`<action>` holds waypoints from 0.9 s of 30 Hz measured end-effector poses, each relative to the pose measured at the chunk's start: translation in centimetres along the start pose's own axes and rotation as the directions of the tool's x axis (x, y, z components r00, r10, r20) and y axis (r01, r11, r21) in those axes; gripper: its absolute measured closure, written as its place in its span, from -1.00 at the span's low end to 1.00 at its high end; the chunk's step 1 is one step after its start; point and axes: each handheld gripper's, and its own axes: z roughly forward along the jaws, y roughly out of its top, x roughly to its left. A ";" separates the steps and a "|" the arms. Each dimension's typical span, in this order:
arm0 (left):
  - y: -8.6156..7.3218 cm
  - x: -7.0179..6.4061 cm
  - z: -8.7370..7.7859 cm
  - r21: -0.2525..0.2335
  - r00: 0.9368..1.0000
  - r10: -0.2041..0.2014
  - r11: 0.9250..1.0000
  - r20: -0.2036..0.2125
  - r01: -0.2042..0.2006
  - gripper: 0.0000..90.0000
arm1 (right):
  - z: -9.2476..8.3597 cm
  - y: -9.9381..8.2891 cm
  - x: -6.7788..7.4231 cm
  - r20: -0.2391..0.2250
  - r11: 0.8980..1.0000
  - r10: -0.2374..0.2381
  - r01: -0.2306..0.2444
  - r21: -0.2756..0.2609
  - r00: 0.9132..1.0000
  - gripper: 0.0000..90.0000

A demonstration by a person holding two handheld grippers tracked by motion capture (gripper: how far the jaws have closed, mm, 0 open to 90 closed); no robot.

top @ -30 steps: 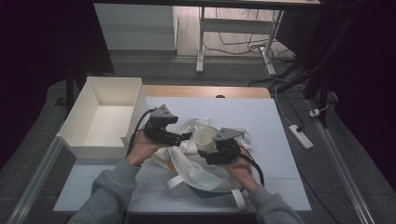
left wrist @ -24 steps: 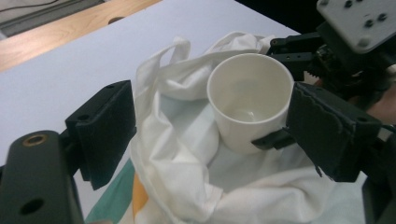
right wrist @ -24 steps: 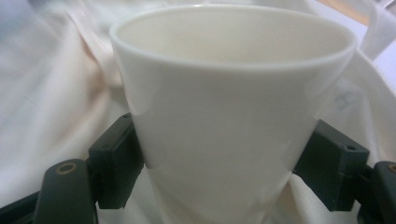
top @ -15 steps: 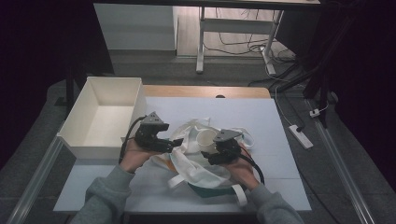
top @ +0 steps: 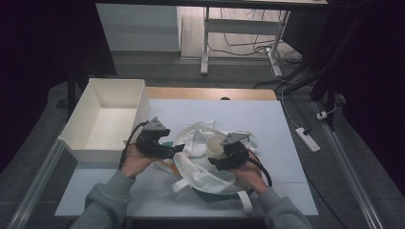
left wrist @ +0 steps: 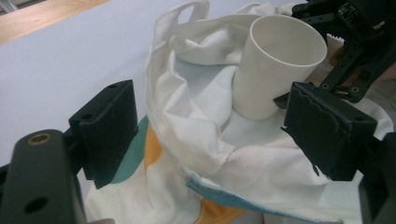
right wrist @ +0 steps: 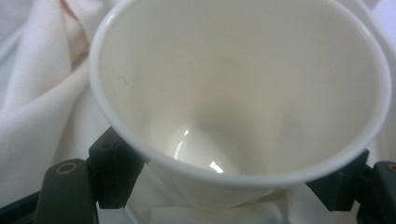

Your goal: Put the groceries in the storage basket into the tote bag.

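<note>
Left of the cloth bag (top: 200,160) stands the white box (top: 107,117). My left gripper (left wrist: 210,140) hovers at the bag's left edge, fingers (left wrist: 109,126) spread around a fold without pinching it. The paper cup (left wrist: 275,65) sits upright in the bag's middle; my right gripper (right wrist: 229,182) grips its wall.

Dim and underexposed in the high view, with near-black corners at upper left and right; brightest at the top centre, where light falls on the floor. Soft and grainy throughout, edges bowed slightly. Brighter and even in the left gripper view, near jaws softly blurred at bottom. Washed-out and milky in the right gripper view, small glare specks low at centre, rim out of focus.
</note>
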 end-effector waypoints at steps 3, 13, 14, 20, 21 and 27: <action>0.0 0.0 0.0 0.002 1.000 -0.001 1.000 0.002 0.001 -0.61 | 0.2 0.1 0.4 -0.007 1.000 -0.008 0.008 -0.002 1.000 -0.48; -0.1 0.1 0.2 0.019 1.000 -0.003 1.000 0.005 0.003 -0.61 | -1.5 0.7 0.3 0.046 0.999 -0.001 0.002 -0.033 0.999 -0.75; -0.2 0.1 0.2 0.018 1.000 -0.006 1.000 0.004 0.006 -0.61 | -2.0 0.8 0.3 0.038 0.999 0.003 -0.002 -0.046 0.999 -0.77; -0.2 0.2 0.3 0.025 1.000 -0.016 1.000 0.001 0.016 -0.59 | -4.9 0.4 0.1 0.020 0.996 0.026 -0.024 -0.083 0.999 -0.85; -0.2 0.2 0.3 0.026 1.000 -0.015 1.000 0.002 0.015 -0.59 | -5.4 0.3 0.0 0.020 0.996 0.028 -0.027 -0.090 0.999 -0.85; -0.2 0.1 0.4 0.035 1.000 -0.019 0.999 -0.006 0.020 -0.57 | -7.5 -0.3 -0.9 0.031 0.991 0.055 -0.051 -0.120 0.998 -0.84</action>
